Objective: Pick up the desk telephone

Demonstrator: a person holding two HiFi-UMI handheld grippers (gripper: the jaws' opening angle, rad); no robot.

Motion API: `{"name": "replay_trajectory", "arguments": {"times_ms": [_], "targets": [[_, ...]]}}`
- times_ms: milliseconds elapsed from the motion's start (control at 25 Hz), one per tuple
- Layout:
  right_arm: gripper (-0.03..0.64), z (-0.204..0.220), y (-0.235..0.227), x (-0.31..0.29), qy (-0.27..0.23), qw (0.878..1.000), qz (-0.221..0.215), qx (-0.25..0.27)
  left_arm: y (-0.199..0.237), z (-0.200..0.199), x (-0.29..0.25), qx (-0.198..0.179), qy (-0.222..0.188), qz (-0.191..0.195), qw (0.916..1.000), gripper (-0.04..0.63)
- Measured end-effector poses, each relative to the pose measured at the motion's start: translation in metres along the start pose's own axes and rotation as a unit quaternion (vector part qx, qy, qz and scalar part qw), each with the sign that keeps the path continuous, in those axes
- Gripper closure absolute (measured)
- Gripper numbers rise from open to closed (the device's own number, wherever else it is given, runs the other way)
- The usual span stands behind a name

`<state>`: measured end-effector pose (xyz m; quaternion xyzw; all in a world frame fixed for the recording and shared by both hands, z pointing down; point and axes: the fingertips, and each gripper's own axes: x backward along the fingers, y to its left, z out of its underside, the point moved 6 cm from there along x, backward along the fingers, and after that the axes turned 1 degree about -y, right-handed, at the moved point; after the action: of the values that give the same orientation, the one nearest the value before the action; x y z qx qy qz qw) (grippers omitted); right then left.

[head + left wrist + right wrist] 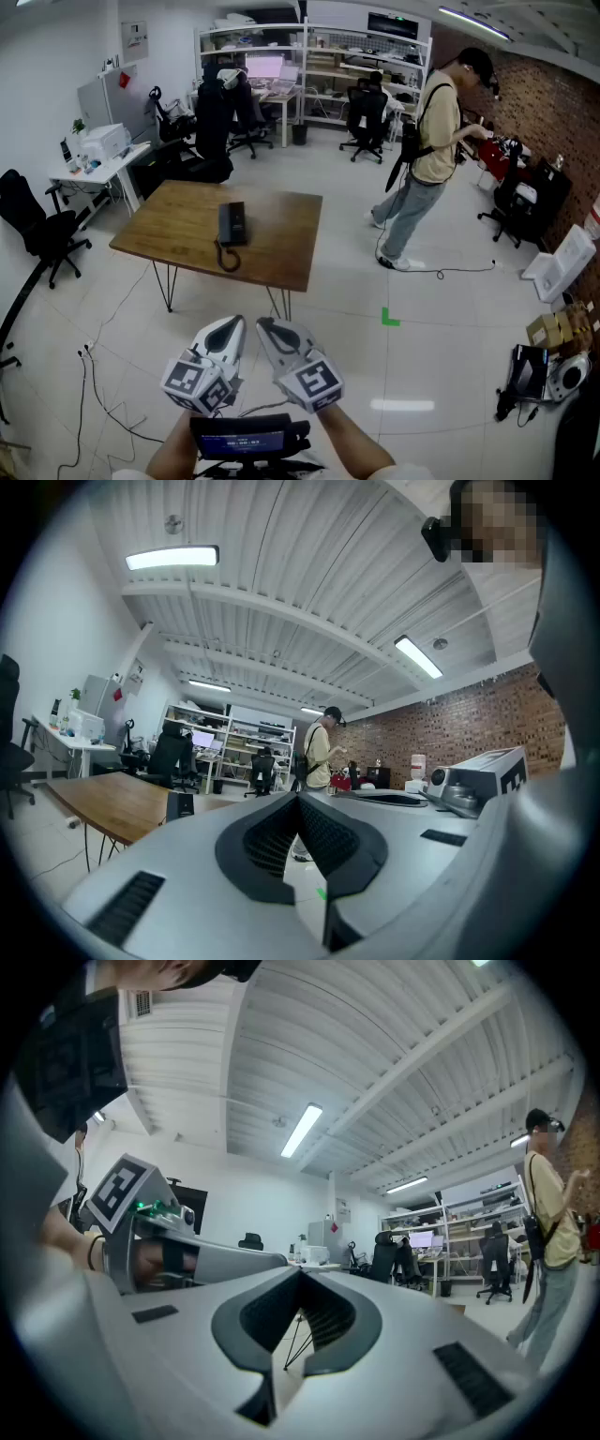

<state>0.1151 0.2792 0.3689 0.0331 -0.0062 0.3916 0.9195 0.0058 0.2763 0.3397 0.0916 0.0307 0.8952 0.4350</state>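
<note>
A black desk telephone [232, 224] lies near the middle of a wooden table [186, 221], its coiled cord [226, 258] trailing toward the near edge. In the left gripper view the telephone [179, 804] shows small on the table [112, 799]. Both grippers hang over the floor, well short of the table. My left gripper [234, 324] is shut with nothing in it, and my right gripper [266, 327] beside it is also shut and empty. Each gripper view shows its jaws meeting tip to tip: the left gripper [300, 797] and the right gripper [302, 1272].
A person [427, 159] stands on the floor right of the table. Office chairs [42, 230] and a white desk [98, 164] stand at the left, shelving [319, 61] at the back. Cables [108, 394] run across the floor, and boxes and gear [553, 347] sit at the right.
</note>
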Motion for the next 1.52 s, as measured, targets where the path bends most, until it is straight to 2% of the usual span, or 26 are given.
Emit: {"name": "replay_trajectory", "arguments": {"times_ms": [120, 280, 600, 1000, 1520], "targets": [[0.615, -0.006, -0.003, 0.003, -0.007, 1.0, 0.004, -0.017, -0.003, 0.0, -0.003, 0.001, -0.003, -0.003, 1.0, 0.592], [0.615, -0.007, -0.009, 0.003, -0.007, 1.0, 0.004, -0.012, 0.0, 0.002, -0.01, 0.003, -0.005, -0.008, 1.0, 0.592], [0.615, 0.007, -0.034, -0.026, 0.023, 1.0, -0.001, 0.005, 0.034, 0.012, -0.034, 0.021, -0.008, -0.015, 0.9996, 0.592], [0.615, 0.027, -0.076, -0.101, 0.041, 0.999, -0.004, 0.004, 0.108, 0.03, -0.086, 0.041, -0.007, -0.021, 0.9989, 0.592], [0.615, 0.045, -0.134, -0.226, 0.062, 0.998, -0.005, -0.019, 0.23, 0.038, -0.156, 0.062, 0.02, -0.039, 0.9971, 0.592]]}}
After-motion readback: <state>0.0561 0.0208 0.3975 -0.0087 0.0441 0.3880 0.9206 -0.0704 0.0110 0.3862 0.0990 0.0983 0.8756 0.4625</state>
